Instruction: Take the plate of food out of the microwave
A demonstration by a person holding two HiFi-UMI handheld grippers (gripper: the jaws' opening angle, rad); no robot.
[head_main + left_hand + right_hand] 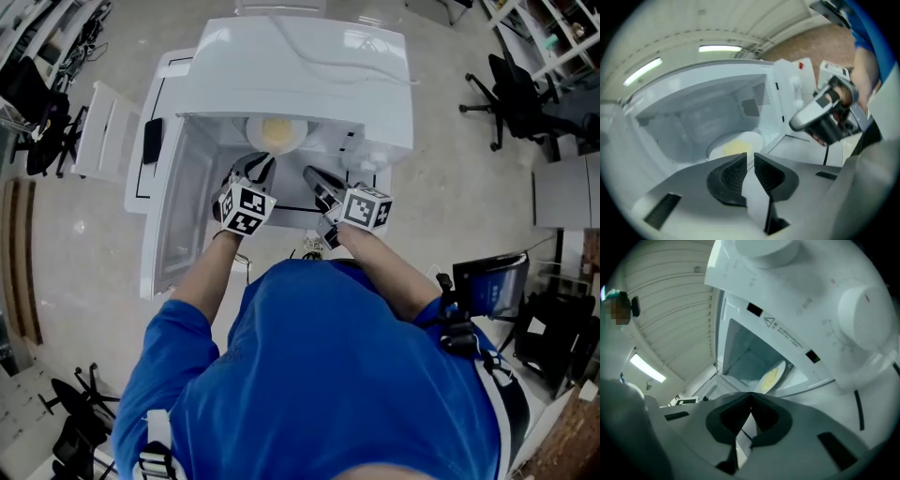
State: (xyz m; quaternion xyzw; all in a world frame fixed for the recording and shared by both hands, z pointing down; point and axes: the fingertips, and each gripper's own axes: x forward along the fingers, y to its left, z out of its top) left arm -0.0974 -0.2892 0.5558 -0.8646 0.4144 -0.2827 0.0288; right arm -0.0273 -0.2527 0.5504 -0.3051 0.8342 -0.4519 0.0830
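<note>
Facing the plate [275, 134], left gripper [750, 157] barely parted, right gripper [750, 395] closed

A round white plate [275, 134] carrying pale yellow food is seen lying flat on the floor of the cavity inside the white microwave [300, 75]. The microwave's door [173, 211] is swung wide open at the left.

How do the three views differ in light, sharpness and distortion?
Head view: even light, sharp, with some glare on top of the microwave. Left gripper view: strong fisheye bending, black corners, ceiling lamps overexposed, the plate a little soft. Right gripper view: the same fisheye, dimmer, and the whole scene tilted.
</note>
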